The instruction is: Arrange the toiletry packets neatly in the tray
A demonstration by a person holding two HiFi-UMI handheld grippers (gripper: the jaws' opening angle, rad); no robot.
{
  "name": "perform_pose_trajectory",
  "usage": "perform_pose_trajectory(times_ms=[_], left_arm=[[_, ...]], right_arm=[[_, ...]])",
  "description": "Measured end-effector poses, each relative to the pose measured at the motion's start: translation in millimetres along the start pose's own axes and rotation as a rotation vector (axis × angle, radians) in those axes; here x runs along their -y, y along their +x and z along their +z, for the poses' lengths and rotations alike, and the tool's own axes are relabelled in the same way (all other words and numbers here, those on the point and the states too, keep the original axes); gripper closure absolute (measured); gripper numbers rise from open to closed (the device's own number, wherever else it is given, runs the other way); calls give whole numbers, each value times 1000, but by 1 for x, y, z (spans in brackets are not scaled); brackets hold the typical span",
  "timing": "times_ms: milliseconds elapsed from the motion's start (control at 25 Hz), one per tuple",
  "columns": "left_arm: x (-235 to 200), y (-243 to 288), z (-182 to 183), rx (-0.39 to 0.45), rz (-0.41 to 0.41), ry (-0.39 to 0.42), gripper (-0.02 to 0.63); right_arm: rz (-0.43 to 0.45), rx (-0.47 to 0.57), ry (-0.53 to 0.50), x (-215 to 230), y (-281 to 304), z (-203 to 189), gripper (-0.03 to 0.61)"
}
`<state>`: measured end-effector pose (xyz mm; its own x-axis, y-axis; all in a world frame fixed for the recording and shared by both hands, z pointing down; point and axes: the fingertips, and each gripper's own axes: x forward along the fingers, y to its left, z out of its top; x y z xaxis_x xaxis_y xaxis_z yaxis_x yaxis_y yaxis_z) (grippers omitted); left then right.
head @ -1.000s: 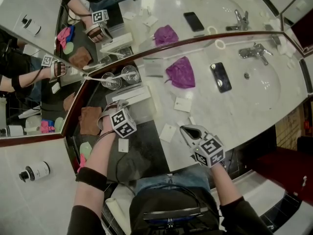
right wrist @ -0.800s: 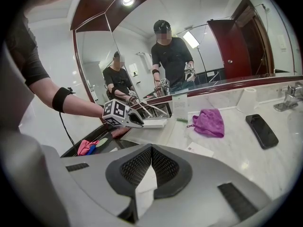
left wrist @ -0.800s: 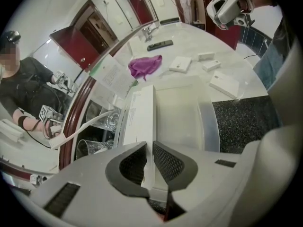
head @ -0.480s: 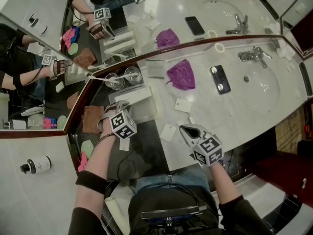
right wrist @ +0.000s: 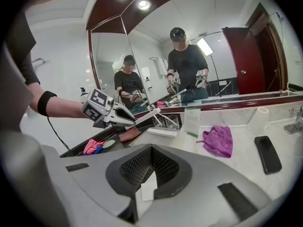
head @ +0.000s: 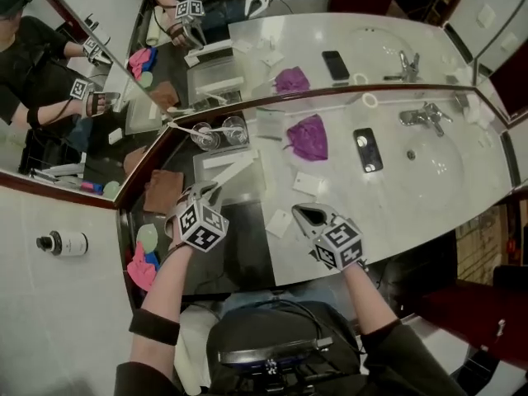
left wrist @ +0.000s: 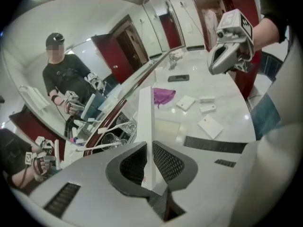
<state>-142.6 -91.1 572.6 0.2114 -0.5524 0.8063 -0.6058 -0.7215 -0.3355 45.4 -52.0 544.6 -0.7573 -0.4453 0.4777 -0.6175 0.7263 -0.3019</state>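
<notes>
My left gripper [head: 207,193] [left wrist: 147,148] is shut on one end of a long white box [head: 233,170] [left wrist: 146,122], which slants up above the frosted tray [head: 216,183]. The right gripper view shows it from the side, left gripper [right wrist: 124,116] and box [right wrist: 144,117] in the air. My right gripper [head: 304,214] [right wrist: 151,156] is shut on a small white packet [right wrist: 148,188] and hovers over the marble counter. Loose white packets [head: 308,177] [head: 279,223] [left wrist: 210,126] lie on the counter between both grippers.
Two glasses [head: 219,132] stand behind the tray at the mirror. A purple cloth [head: 307,136], a phone [head: 367,149], the sink [head: 441,165] and faucet [head: 424,115] are to the right. A brown cloth [head: 162,190], green soap [head: 147,238] and a pink item [head: 140,266] lie left.
My left gripper has risen and rolled, lifting the long white box off the tray. The right gripper has risen a little with its packet.
</notes>
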Motion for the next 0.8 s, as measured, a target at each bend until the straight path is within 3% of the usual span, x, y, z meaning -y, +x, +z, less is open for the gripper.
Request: perform_pose_trajectory(times_ms=[400,800], left_arm=[[34,-74,-19,148,3,-523,580],[89,-63,-61,96,-43,-776,580]], right_arm=[[75,-22,-88,-22,9,14,563],[123,-57,-129,-46,18,6,563]])
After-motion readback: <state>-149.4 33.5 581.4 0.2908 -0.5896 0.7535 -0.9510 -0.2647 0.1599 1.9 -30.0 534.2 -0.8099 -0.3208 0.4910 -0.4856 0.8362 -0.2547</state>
